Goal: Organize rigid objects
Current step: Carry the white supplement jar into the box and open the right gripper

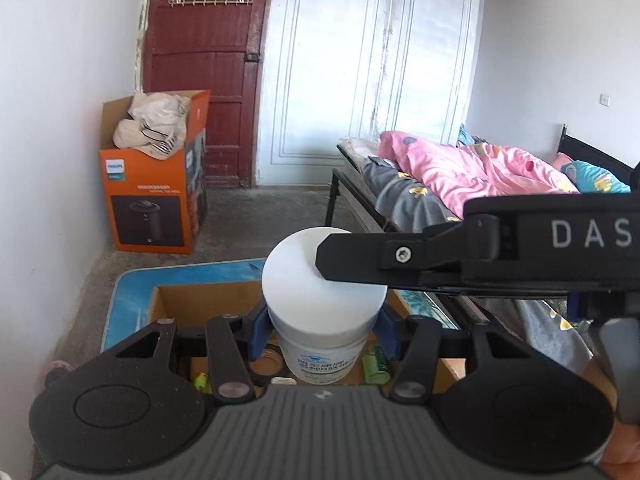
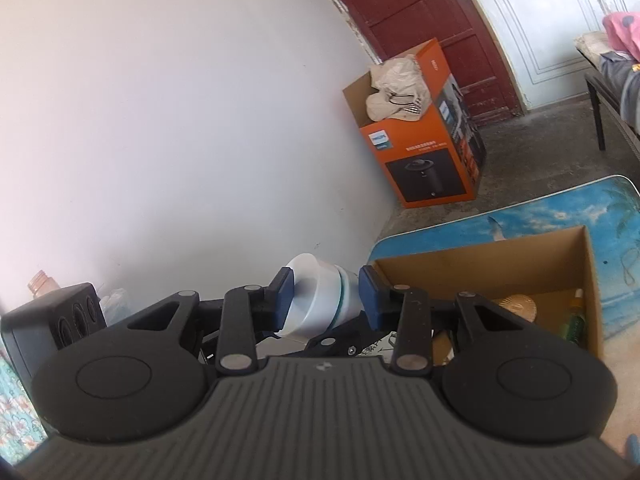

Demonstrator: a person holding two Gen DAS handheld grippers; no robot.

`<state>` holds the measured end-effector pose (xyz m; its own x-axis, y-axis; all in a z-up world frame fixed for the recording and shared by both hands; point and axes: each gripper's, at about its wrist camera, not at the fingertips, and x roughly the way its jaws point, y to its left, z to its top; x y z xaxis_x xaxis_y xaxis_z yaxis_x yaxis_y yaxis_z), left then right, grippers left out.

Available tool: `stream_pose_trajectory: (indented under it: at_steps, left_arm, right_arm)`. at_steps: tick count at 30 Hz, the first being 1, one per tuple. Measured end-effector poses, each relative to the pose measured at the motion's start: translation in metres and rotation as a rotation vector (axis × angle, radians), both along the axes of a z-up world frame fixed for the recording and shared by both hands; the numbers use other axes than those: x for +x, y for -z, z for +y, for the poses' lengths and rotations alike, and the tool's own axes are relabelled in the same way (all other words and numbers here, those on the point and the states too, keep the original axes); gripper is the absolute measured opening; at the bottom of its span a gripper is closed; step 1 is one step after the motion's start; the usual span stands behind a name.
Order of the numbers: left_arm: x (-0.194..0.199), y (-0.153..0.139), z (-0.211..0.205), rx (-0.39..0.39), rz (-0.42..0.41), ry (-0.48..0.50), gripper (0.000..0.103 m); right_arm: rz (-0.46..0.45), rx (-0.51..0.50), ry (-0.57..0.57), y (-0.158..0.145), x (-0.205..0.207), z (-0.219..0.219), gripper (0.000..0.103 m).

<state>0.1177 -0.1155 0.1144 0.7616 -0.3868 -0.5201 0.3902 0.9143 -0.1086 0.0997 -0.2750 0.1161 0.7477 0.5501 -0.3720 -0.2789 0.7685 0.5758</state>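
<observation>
Looking along my left gripper, the cardboard box fills the lower centre of the frame, open-topped on the blue table. Directly above it stands the white jar, long axis upright, lid toward the upper frame. My left pads clamp its body from both sides. My right gripper reaches in from the right edge of the left view; in its own view, lower centre, its pads bracket the lid, contact uncertain. Judgement: lid removal comes next, turning about the jar axis.
</observation>
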Motion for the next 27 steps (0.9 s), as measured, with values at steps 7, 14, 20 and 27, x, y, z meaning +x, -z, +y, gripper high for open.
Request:
stream_pose_trajectory:
  at_steps: [7, 14, 20, 27]
  left_arm:
    - [0.027, 0.074, -0.047, 0.059, 0.143, 0.061, 0.054]
    - [0.05, 0.122, -0.059, 0.125, 0.24, 0.063, 0.054]
    - [0.061, 0.136, -0.059, 0.123, 0.269, 0.069, 0.054]
    - [0.058, 0.132, -0.066, 0.135, 0.224, 0.099, 0.055]
  right_arm:
    - [0.149, 0.055, 0.079, 0.08, 0.017, -0.05, 0.036]
    - [0.249, 0.077, 0.093, 0.15, 0.034, -0.049, 0.036]
    - [0.224, -0.007, 0.075, 0.157, 0.042, -0.031, 0.032]
    - [0.188, -0.114, 0.091, 0.146, 0.038, -0.024, 0.034]
